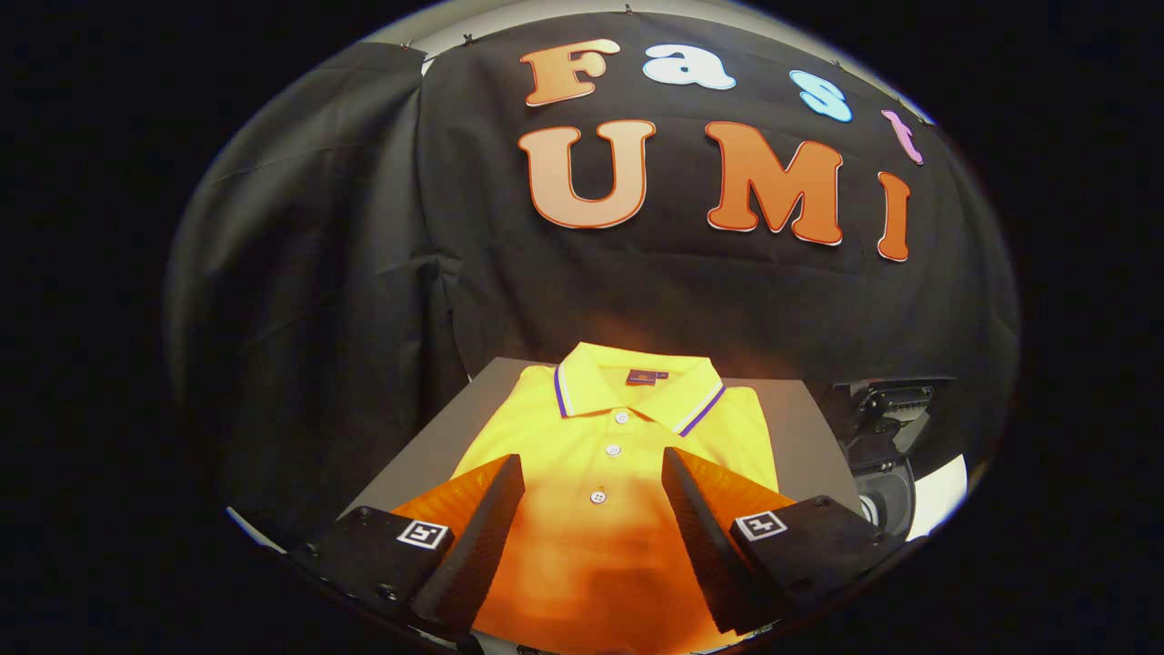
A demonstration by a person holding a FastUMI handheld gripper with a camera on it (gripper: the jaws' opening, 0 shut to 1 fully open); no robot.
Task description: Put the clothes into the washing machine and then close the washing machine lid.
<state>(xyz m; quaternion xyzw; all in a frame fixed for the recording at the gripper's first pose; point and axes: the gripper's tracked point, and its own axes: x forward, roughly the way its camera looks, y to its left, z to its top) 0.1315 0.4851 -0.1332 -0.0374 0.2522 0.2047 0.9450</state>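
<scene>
We see a folded shirt (pixel 611 437) lying flat on the tabletop (pixel 800 428), its collar at the far end, towards the wall cloth (pixel 364 273) that hangs behind the tabletop. The gripper (pixel 593 509) hangs over the shirt's near end with its fingers (pixel 482 537) spread apart, one to each side of the button line, the shirt showing in the gap between them. To the right of the tabletop, just past its edge and lower down, we see a machine (pixel 887 455), partly hidden.
</scene>
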